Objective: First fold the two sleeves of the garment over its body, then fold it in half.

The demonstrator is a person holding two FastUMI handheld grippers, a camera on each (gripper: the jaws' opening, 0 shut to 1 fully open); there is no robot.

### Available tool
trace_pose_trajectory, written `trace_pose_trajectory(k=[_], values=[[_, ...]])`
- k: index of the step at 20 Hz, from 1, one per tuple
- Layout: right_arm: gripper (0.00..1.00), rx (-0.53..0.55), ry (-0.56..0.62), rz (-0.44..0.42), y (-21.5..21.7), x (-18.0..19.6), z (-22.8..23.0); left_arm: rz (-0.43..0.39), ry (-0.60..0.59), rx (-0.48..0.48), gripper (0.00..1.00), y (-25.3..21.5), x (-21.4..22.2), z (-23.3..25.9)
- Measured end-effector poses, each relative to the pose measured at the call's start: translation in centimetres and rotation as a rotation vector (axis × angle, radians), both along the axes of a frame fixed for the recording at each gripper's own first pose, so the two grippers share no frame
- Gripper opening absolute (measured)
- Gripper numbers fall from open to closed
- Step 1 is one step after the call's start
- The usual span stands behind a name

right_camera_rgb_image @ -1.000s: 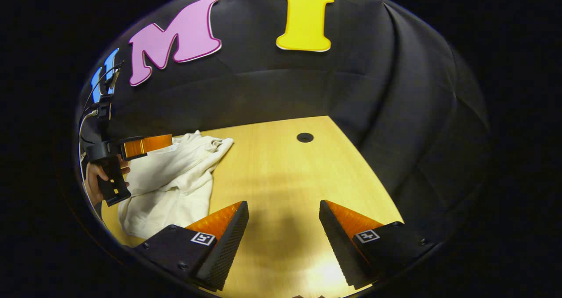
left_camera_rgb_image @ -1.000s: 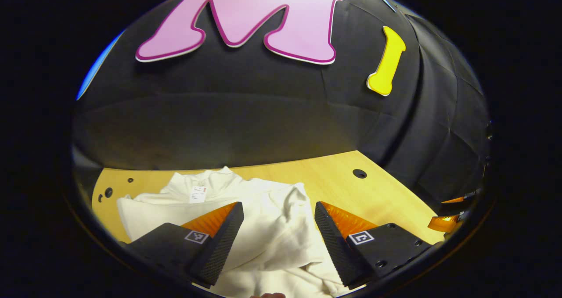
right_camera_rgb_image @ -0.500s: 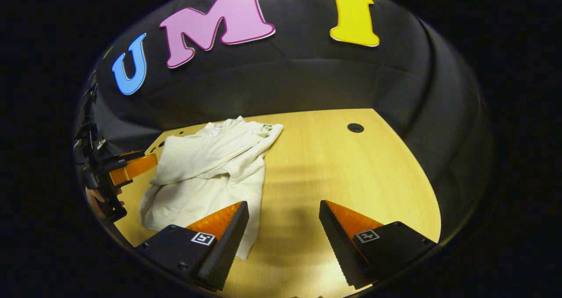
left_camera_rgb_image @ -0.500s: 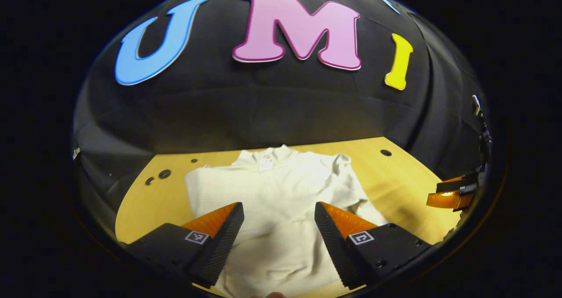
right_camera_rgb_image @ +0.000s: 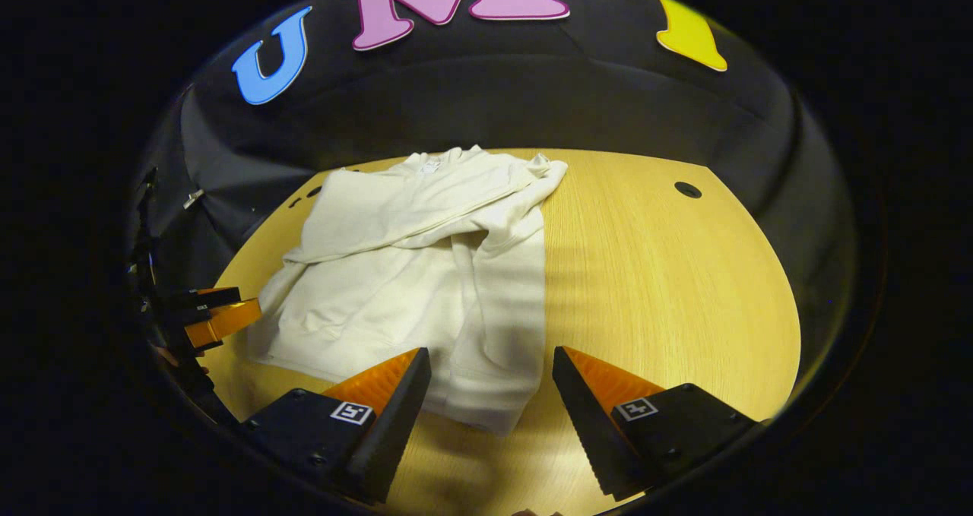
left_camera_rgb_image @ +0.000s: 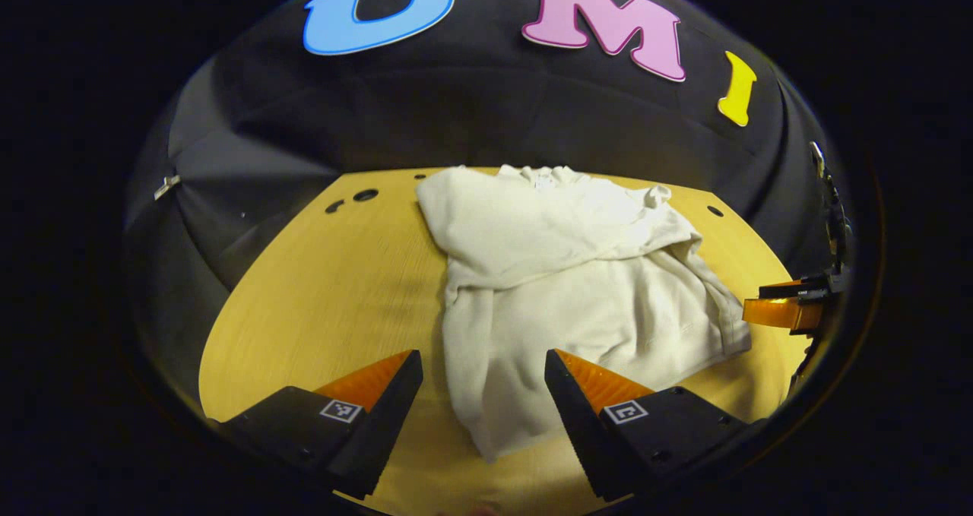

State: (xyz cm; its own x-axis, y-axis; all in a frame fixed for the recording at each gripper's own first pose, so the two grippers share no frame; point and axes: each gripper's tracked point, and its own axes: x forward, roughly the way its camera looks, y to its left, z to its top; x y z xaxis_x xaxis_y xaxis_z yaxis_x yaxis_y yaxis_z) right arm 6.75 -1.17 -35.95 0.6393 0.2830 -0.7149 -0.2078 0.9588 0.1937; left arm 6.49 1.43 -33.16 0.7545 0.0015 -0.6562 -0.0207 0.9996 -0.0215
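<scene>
On the counter [right_camera_rgb_image: 654,273], garment [right_camera_rgb_image: 410,265] with both sleeves apparently folded over its body; halving fold remains. Left claw [left_camera_rgb_image: 475,406] and right claw [right_camera_rgb_image: 490,409] gape, empty.

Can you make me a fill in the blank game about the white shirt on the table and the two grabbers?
1. The white garment lies on a table made of ____.
2. The left gripper has its fingers ____, with nothing held between them.
3. The right gripper is holding ____.
4. In the left gripper view, the sleeve lying across the upper body of the garment makes it look partly ____.

Missing words: wood; open; nothing; folded
</scene>
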Motion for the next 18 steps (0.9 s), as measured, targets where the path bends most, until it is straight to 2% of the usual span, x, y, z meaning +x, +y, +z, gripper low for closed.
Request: trace_pose_trajectory(k=[5,6,7,14,15,16,17,18], values=[[0.99,-0.038,0.075,-0.022,0.2,-2.2,-3.5,-0.011,0.078,-0.005,0.99,0.3,-2.1,-3.4],[1.00,-0.047,0.049,-0.023,0.2,-1.8,-3.2,-0.012,0.094,0.003,0.96,0.4,-2.5,-4.0],[0.99,-0.053,0.063,-0.021,0.4,-2.0,-3.7,-0.013,0.100,-0.002,1.00,0.2,-2.8,-4.2],[0.99,-0.076,0.062,-0.067,0.7,-2.0,-3.6,-0.018,0.088,0.000,1.00,-0.6,-2.9,-4.6],[0.98,-0.070,0.069,-0.080,1.1,-2.0,-3.6,-0.040,0.083,0.002,0.94,-1.1,-2.9,-4.6],[0.78,-0.068,0.071,-0.092,1.2,-1.8,-3.5,-0.058,0.082,0.000,0.82,-1.6,-2.9,-4.6],[0.71,-0.058,0.074,-0.093,1.6,-1.7,-3.5,-0.066,0.079,-0.004,0.70,-2.0,-2.9,-4.7],[0.60,-0.050,0.077,-0.099,2.0,-1.7,-3.5,-0.068,0.081,-0.007,0.62,-2.4,-2.8,-4.6]])
